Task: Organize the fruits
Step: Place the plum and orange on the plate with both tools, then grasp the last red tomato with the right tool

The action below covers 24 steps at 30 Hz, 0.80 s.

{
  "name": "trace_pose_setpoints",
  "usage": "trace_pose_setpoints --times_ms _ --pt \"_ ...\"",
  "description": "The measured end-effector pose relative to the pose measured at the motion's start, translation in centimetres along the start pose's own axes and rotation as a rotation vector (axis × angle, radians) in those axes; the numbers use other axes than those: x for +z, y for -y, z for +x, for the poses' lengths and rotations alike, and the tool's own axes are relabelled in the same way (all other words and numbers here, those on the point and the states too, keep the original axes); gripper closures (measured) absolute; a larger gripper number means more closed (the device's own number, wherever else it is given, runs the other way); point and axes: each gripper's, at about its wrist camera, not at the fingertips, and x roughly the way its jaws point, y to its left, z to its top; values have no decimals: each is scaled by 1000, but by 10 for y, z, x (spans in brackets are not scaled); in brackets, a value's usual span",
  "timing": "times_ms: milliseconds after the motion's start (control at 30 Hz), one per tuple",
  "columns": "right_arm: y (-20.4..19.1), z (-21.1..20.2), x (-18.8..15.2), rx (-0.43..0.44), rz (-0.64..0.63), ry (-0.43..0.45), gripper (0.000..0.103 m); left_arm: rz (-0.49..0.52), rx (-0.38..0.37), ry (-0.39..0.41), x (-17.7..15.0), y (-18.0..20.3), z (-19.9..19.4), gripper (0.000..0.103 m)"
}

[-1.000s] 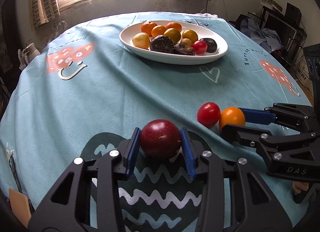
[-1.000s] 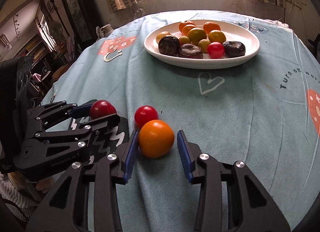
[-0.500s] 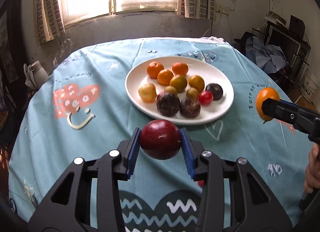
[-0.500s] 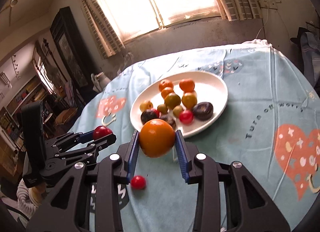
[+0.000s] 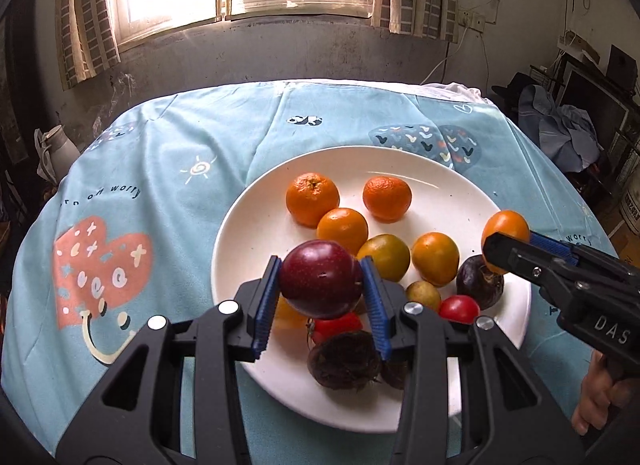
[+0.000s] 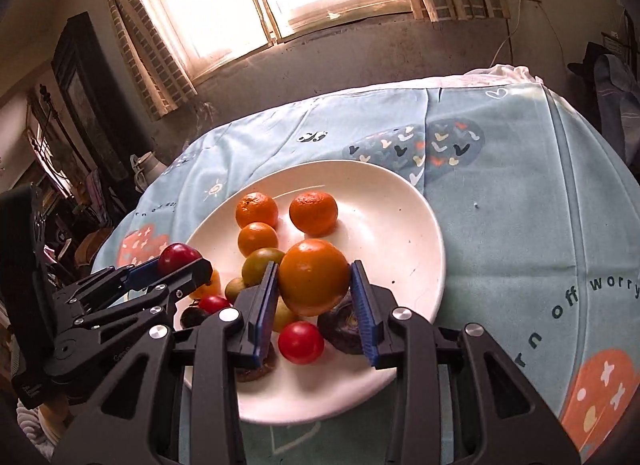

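My left gripper [image 5: 320, 285] is shut on a dark red plum [image 5: 321, 277] and holds it above the near left part of the white plate [image 5: 248, 225]. My right gripper [image 6: 314, 285] is shut on an orange [image 6: 313, 276], held over the plate [image 6: 392, 225] near its middle. The plate carries several oranges, a greenish citrus [image 5: 385, 257], small red tomatoes [image 5: 459, 308] and dark wrinkled fruits [image 5: 344, 361]. In the left wrist view the right gripper [image 5: 506, 243] reaches in from the right with its orange [image 5: 505, 227]. The left gripper [image 6: 180, 263] and its plum [image 6: 177, 256] show at the left of the right wrist view.
A round table wears a light blue printed cloth [image 5: 168, 193]. A window and a grey wall stand behind it. A white kettle [image 5: 56, 145] sits off the left edge, and cluttered furniture [image 5: 580, 113] lies to the right. A hand [image 5: 596, 397] grips the right tool's handle.
Both grippers lifted their fruits off the cloth and carried them forward until they hang over the plate. The small red tomato left on the cloth has dropped out of sight.
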Motion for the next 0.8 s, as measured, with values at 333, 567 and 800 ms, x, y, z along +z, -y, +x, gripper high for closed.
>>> trace_pose_setpoints --times_ms 333,567,800 --pt "8 29 6 -41 -18 -5 67 28 30 7 3 4 27 62" --pt "9 29 5 -48 -12 0 67 46 49 23 -1 10 27 62" --pt "8 25 7 -46 -19 1 60 84 79 113 -2 20 9 46"
